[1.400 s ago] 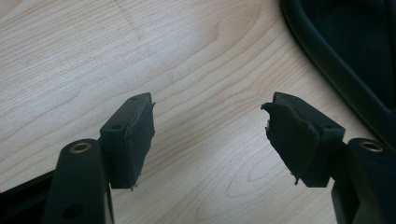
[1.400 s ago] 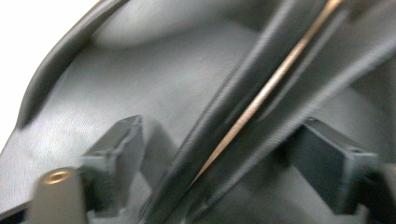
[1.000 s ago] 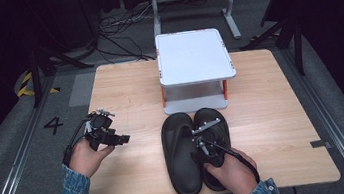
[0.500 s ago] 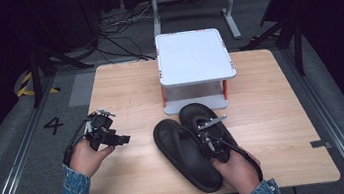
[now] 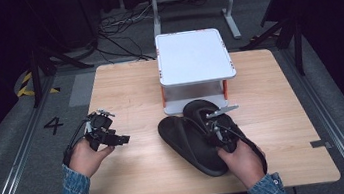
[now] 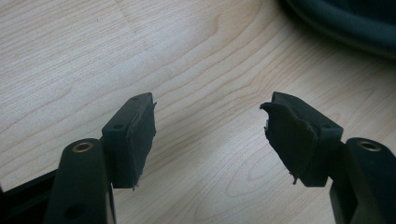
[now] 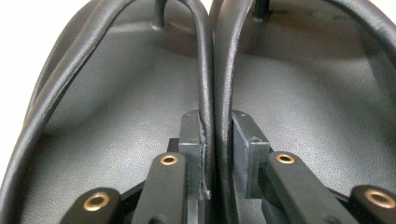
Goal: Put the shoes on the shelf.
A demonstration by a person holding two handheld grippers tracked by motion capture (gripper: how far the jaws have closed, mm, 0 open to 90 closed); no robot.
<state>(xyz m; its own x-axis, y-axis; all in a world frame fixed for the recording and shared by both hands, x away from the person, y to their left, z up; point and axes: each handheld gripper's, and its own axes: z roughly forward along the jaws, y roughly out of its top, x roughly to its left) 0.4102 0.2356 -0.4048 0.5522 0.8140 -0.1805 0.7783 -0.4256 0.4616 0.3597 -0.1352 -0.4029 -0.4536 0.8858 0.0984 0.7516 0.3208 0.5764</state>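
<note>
the right gripper (image 7: 214, 154) pinches the inner straps (image 7: 211, 84) of two black sandals (image 5: 200, 136); the left gripper (image 6: 210, 135) hovers wide apart, empty, above the worktop (image 5: 129, 90).

Blue denim sleeves (image 5: 74, 190), black left gripper (image 6: 210, 135), rubber-padded fingers (image 6: 135, 135), brass rivets, trailing black cable

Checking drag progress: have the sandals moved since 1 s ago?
Yes. The sandals, pinched by the right gripper, swung toes-first toward the white stand; they now lie diagonal, toe at its base.
</note>
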